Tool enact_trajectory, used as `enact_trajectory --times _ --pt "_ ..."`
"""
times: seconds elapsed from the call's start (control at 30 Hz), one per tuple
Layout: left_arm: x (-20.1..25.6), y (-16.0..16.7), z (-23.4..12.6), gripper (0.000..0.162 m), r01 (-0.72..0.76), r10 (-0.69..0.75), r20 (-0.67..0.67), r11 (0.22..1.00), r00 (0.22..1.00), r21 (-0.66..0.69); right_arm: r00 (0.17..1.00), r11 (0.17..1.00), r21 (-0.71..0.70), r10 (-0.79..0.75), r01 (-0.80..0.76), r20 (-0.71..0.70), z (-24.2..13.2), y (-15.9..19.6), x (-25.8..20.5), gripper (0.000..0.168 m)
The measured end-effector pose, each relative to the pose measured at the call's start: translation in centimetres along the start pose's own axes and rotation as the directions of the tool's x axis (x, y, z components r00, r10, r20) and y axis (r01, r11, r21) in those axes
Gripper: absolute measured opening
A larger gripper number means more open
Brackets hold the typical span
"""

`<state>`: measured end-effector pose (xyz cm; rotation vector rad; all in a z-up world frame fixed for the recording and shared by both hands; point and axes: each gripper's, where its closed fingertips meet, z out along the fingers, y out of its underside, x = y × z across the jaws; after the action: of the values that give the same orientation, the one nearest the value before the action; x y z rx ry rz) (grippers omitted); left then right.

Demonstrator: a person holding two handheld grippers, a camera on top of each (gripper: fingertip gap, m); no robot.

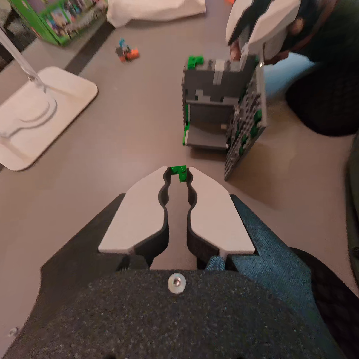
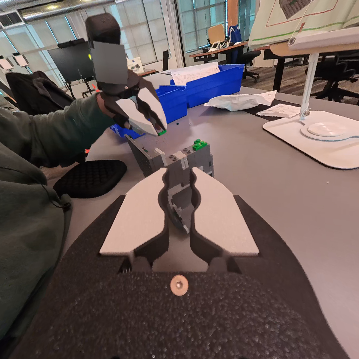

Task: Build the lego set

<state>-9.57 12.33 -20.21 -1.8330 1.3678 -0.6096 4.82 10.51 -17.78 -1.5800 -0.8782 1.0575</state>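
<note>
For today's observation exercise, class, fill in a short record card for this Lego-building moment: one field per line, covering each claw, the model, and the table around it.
Left claw: shut on a small green L-shaped plate, held above the table
Right claw: shut on the grey Lego build, gripping its side
Build: grey walls, green bricks on one top corner, a studded baseplate standing on edge along one side
Table: grey; white stand base, small loose minifigure pieces, green set box
Background: blue bins, crumpled white bag
</note>
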Motion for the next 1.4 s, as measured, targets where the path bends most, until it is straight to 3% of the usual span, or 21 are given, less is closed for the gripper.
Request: enact_trajectory --times 0.23,0.53,0.73,0.93,1.03,1.23,1.4 --pt "1.7 -5.5 -1.5 0.015 -0.124 0.128 -0.023 0.984 0.992 0.126 0.998 0.999 0.008 -0.052 0.052 0.025 -0.1 -2.6 -1.9 0.02" --pt "5.8 -10.6 0.0 0.015 -0.327 0.345 -0.075 0.927 0.936 0.182 0.995 0.998 -0.052 -0.035 0.041 0.098 1.5 -4.3 -4.8 0.019" --pt "7.0 -11.9 1.1 0.015 -0.423 0.438 -0.056 0.889 0.897 0.177 0.977 0.987 -0.071 0.153 -0.144 0.146 1.9 -5.0 -4.7 0.019" --pt "6.9 -12.8 2.2 0.015 -0.492 0.499 -0.007 0.857 0.867 0.156 0.891 0.921 -0.101 0.389 -0.375 0.236 2.2 -5.6 -4.7 0.018" --pt "6.5 -12.9 2.8 0.015 -0.518 0.521 0.016 0.845 0.854 0.134 0.867 0.9 -0.113 0.436 -0.421 0.242 2.3 -5.5 -4.4 0.01" --pt "6.3 -12.8 3.3 0.015 -0.546 0.547 0.03 0.828 0.837 0.126 0.778 0.829 -0.135 0.557 -0.543 0.29 1.9 -5.5 -4.0 0.013" --pt "6.3 -12.8 3.7 0.015 -0.577 0.575 0.052 0.81 0.817 0.105 0.791 0.831 -0.143 0.556 -0.538 0.255 2.1 -5.1 -3.6 0.008"
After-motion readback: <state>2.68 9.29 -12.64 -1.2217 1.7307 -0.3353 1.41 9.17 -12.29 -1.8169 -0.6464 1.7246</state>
